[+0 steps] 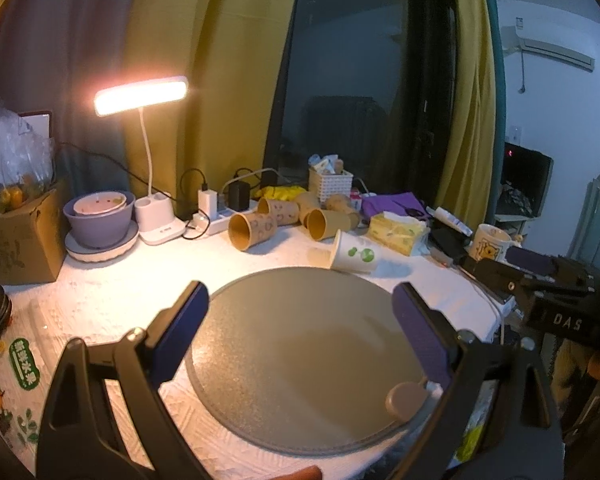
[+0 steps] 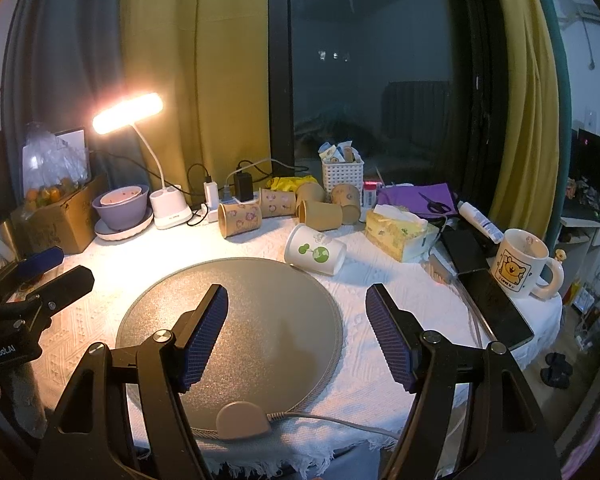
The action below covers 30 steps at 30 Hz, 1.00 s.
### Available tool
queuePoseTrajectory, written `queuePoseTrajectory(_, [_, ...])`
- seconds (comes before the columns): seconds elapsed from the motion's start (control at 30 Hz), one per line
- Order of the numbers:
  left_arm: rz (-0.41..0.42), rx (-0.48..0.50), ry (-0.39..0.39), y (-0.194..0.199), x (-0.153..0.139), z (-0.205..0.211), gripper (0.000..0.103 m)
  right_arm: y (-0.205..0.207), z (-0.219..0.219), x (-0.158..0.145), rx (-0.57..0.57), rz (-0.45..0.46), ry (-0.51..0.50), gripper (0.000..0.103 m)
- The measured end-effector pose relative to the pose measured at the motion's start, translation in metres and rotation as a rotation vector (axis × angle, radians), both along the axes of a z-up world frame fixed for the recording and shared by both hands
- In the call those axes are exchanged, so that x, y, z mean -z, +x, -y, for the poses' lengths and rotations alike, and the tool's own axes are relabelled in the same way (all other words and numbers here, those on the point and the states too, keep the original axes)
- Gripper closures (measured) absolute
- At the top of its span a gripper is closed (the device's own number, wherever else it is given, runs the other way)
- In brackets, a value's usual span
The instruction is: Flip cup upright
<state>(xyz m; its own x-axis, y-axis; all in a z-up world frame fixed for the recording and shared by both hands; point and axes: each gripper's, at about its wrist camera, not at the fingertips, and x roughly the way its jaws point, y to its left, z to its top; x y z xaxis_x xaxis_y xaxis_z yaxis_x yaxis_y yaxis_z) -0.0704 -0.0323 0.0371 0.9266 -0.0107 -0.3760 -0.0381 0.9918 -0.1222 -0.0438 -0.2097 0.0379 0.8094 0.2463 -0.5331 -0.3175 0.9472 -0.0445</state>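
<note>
White textured cloth covers the table under a lit desk lamp (image 2: pixel 127 113). Both tongs hang spread and empty: the right gripper (image 2: pixel 296 334) and left gripper (image 1: pixel 300 330) hover over the round grey mat (image 2: pixel 260 304). The white paper cup (image 2: pixel 315 249) lies on its side just beyond the mat's far edge, mouth facing left. Best to reach forward, pinch it mid-wall gently since thin paper will likely crush, then rotate the mouth upward.

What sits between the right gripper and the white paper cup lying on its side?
Nothing visible does. The right gripper hangs open over the round grey mat, and only bare mat and tablecloth lie before the white cup. The brown cups lie behind it.
</note>
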Motion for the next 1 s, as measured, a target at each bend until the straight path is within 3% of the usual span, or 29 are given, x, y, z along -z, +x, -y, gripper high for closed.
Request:
queuePoseTrajectory(0.7, [0.008,0.003,0.021,-0.002,0.0,0.003,0.009,0.0,0.007,-0.009,-0.001,0.017,-0.003,0.029])
queuePoseTrajectory(1.0, [-0.034,0.016,0.042,0.033,0.004,0.01,0.009,0.024,0.008,0.003,0.002,-0.009,-0.023,0.029])
